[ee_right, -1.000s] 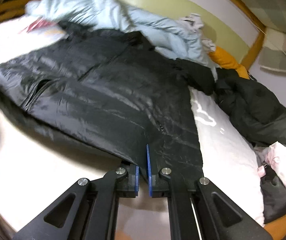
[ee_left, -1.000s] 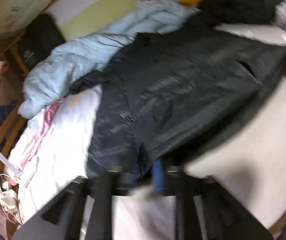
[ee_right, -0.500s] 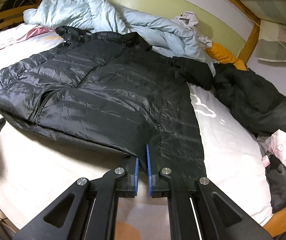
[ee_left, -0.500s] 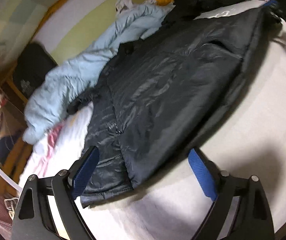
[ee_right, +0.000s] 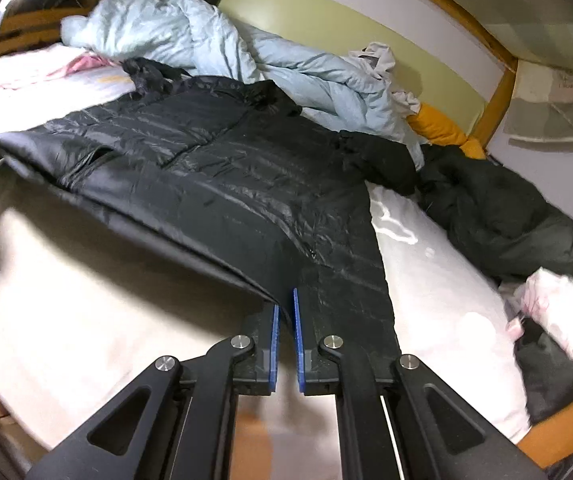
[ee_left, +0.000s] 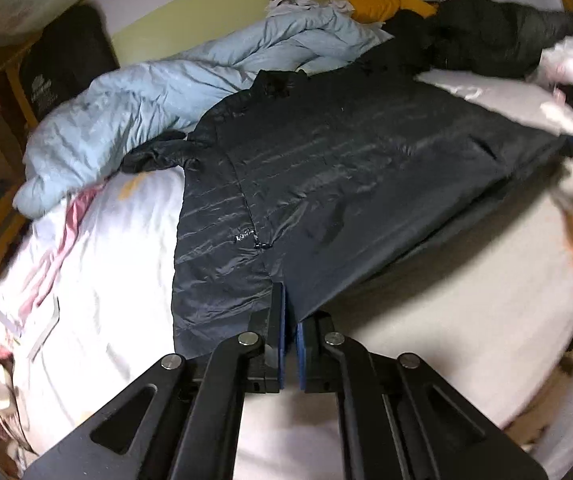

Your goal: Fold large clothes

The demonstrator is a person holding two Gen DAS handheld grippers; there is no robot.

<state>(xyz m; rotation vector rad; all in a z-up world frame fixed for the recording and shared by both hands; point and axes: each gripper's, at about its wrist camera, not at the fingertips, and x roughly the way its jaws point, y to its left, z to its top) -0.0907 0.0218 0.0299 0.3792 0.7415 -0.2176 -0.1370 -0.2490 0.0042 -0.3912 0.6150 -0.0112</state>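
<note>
I've got the black puffer jacket [ee_left: 350,184] spread front-up across the bed [ee_left: 98,280], and both grippers are pinching its bottom hem. My left gripper [ee_left: 290,320] has its blue-padded fingers [ee_left: 281,320] clamped together on one hem corner, right by the zipper end, and my right gripper [ee_right: 284,320] is clamped the same way on the other corner. The hem edge between them is lifted a bit, so there's a shadow on the sheet under it.

The jacket is that thin, shiny nylon, quilted in narrow horizontal channels, with lots of fine crinkles catching the light. There's a slanted zip pocket [ee_right: 86,164] near the left-hand side in the right wrist view, and a tiny white logo [ee_left: 245,236] by the zipper. The collar [ee_left: 278,80] is bunched up at the far end.

The bed is pretty cluttered, tbh. A pale blue duvet [ee_left: 134,104] is heaped just behind the collar, all soft rumpled folds, touching the jacket's far edge. One sleeve [ee_left: 154,154] is crumpled against it. Another dark coat [ee_right: 498,208] lies in a lump on the right side of the bed, next to the jacket's other sleeve [ee_right: 382,160]. An orange pillow [ee_right: 438,128] sits wedged by the wooden bed frame [ee_right: 498,92], and some whitish-pink cloth [ee_right: 562,304] is piled near the right edge. The sheet is plain white with a pink patch [ee_left: 70,224] on the left.
</note>
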